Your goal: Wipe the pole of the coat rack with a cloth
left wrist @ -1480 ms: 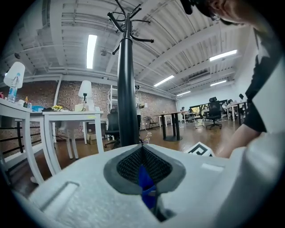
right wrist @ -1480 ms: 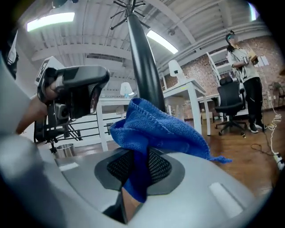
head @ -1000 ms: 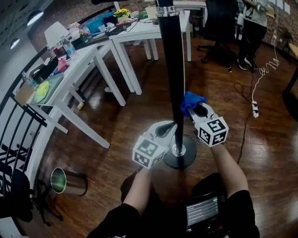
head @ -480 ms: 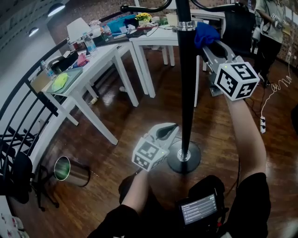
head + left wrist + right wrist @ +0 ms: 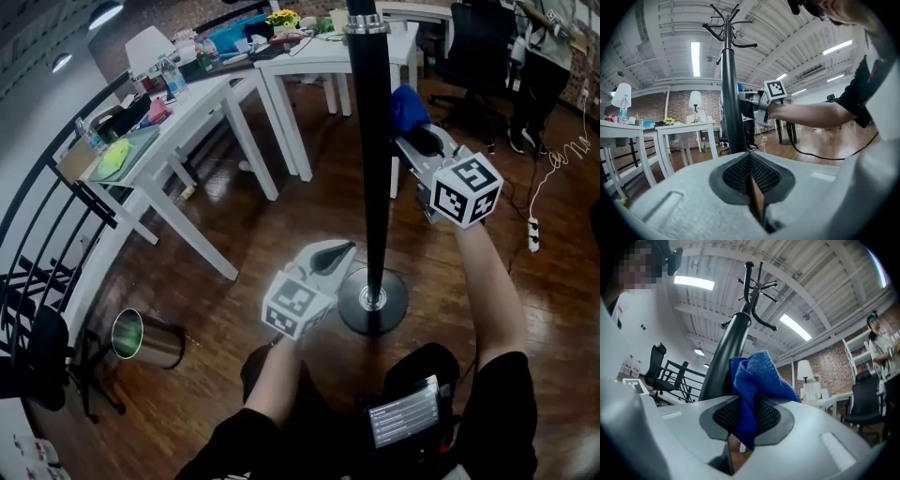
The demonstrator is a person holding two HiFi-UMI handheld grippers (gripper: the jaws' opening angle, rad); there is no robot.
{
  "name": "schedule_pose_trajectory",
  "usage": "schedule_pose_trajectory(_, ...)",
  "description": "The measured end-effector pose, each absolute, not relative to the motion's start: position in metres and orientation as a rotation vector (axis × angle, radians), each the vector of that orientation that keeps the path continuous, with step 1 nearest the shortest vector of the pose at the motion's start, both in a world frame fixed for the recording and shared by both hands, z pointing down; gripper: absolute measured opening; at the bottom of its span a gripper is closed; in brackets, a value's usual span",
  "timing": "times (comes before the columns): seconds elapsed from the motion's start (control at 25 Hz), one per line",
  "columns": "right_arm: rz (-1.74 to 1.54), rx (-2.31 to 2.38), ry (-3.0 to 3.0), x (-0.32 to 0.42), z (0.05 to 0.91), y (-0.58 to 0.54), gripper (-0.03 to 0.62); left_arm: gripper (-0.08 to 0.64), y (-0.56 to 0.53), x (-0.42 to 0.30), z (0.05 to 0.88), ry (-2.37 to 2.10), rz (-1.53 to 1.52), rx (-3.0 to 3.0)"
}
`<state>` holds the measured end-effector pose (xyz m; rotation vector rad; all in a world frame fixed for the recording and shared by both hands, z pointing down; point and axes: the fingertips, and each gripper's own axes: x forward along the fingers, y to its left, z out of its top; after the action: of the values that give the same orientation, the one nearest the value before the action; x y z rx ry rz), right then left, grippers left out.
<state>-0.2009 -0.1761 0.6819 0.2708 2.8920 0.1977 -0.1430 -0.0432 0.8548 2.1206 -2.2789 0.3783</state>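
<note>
the white tables (image 5: 202, 103) are standing far off at the left. the left gripper (image 5: 337, 251) is hanging low, just to the left of the pole (image 5: 371, 141) and not touching it. its jaws are pressing shut together and are holding nothing. the pole is standing straight up from its round base (image 5: 373, 302) on the floor, with its long way running up and down. the blue cloth (image 5: 408, 105) is sitting against the right side of the pole, higher up than the left gripper. the right gripper (image 5: 419, 139) is pinching the cloth tight between its jaws, and the cloth is sticking out past the tips toward the pole.
</note>
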Motion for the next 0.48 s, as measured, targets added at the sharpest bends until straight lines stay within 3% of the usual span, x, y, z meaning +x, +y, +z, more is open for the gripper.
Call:
schedule_pose_trajectory(0.2,-0.220,0.294,2.912,-0.185,0.777,-0.181,0.067,0.002,-0.045,-0.142,0.871,-2.232,0.378,2.131)
schedule_pose_trajectory(0.48,-0.393,0.249,3.058,-0.170,0.902,-0.177,0.067,0.002,-0.055,-0.139,0.885,-2.186,0.364,2.167)
